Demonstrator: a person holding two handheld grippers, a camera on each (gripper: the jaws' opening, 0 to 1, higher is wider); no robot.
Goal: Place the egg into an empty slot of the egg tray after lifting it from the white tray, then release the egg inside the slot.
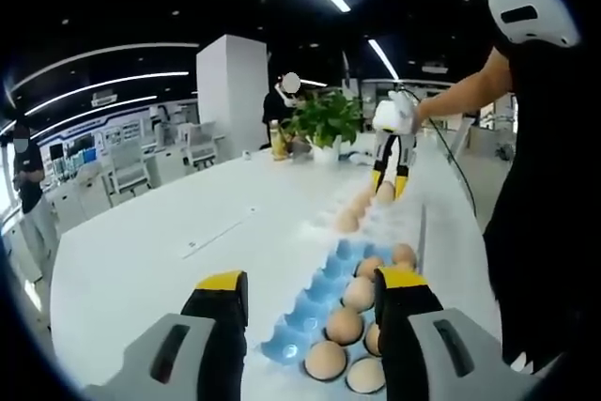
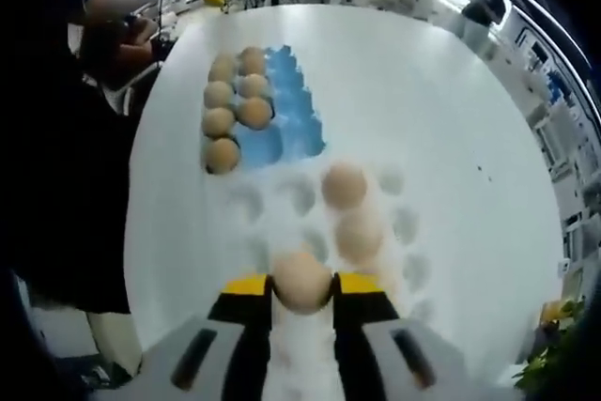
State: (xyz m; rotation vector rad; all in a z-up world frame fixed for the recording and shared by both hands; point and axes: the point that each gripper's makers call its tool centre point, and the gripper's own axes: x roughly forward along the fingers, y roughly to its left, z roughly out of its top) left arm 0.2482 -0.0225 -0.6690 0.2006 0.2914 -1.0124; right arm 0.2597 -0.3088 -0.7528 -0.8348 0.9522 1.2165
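A white round desk (image 2: 441,119) carries a blue egg tray (image 2: 282,119) and a white tray (image 2: 376,223) side by side. The right claw (image 2: 302,286) is clenched on an egg (image 2: 301,281), held between its yellow-tipped jaws over the white tray, where two more eggs (image 2: 344,185) rest. Six eggs fill one side of the blue tray; its other slots are bare. The left claw (image 1: 310,290) hangs released above the blue egg tray's near end.

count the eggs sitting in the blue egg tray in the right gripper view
6 in the blue egg tray: a close cluster along its left side, at; a seventh sits at its near left corner, possibly in it.
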